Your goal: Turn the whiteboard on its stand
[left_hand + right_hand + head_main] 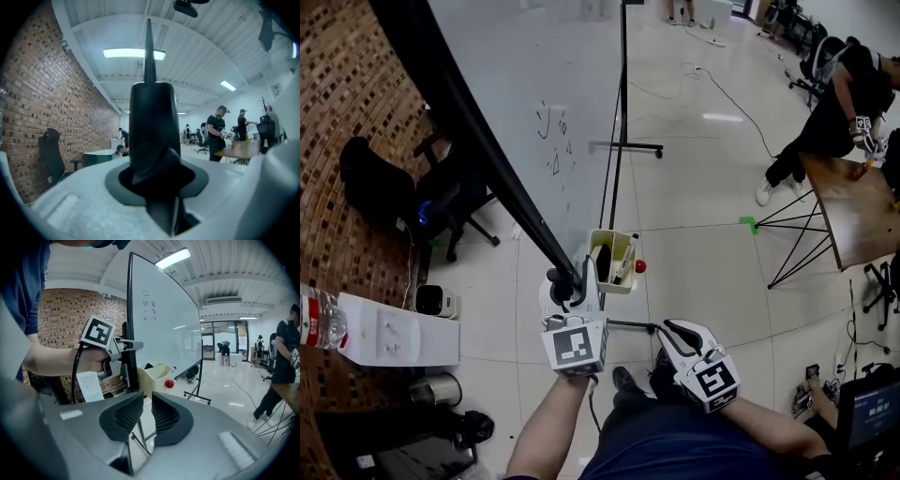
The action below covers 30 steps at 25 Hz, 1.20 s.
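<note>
The whiteboard (534,94) stands on its wheeled stand, seen from above, with its black side frame (487,150) running down to my left gripper (569,286). That gripper is shut on the frame, which fills the space between the jaws in the left gripper view (152,117). My right gripper (667,330) hangs free to the right of the board, a little nearer to me. Its jaws stand a narrow gap apart with nothing between them (146,401). The right gripper view shows the board face (164,324) with small marker doodles and the left gripper (129,345) clamped on its edge.
A cream tray (614,260) with a red knob (640,266) hangs by the board's lower edge. The stand's foot (623,145) lies on the floor beyond. An office chair (450,202), a white box (398,328) and a brick wall are at left. A wooden table (853,206) and a person (834,112) are at right.
</note>
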Tool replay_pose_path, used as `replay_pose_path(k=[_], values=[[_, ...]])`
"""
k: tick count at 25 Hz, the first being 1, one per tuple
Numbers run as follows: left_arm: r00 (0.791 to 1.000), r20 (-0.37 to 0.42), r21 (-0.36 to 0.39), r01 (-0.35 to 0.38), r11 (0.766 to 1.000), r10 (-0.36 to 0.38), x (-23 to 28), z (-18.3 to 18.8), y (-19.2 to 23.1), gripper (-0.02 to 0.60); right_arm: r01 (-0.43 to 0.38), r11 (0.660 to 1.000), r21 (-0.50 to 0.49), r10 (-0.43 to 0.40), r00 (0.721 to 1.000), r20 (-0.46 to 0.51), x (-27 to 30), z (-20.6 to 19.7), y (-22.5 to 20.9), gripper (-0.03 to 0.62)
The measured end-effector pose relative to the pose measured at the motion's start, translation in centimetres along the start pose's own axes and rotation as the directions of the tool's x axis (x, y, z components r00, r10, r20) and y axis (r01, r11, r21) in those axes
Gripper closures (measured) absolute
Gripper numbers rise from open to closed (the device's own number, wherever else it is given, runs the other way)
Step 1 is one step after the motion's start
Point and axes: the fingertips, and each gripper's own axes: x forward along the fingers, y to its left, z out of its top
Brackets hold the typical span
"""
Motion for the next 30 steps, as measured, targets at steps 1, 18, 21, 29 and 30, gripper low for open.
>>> replay_pose_path(k=[1,18,21,29,30], values=[[1.0,0.003,0.0,0.003,1.0,-0.003,-0.3,0.0,-0.1,0.446,0.004,1.0,-0.001,-0.004,1.0,0.003,-0.4,0.0,0.2,0.534],[0.999,0.03,0.018,0.038,0.999,-0.038,-5.5,-1.6,0.2,0.446,-0.077,0.991,0.109,0.068,0.994,0.088,-6.9,-5.7,1.5,0.54],[0.999,0.034,0.019,0.033,0.999,-0.034,-6.0,-1.6,-0.1,0.446,-0.099,0.989,0.114,0.091,0.993,0.071,-7.6,-6.3,2.0,0.54],[1.0,0.027,0.005,0.009,1.0,-0.009,-6.9,-1.6,-0.6,0.446,-0.031,0.998,0.048,0.028,0.997,0.068,-8.7,-4.5,2.7,0.543],[1.0,0.026,0.004,0.01,1.0,-0.01,-7.0,-1.6,-0.9,0.446,-0.024,0.998,0.055,0.021,0.998,0.065,-8.9,-4.4,3.2,0.543]])
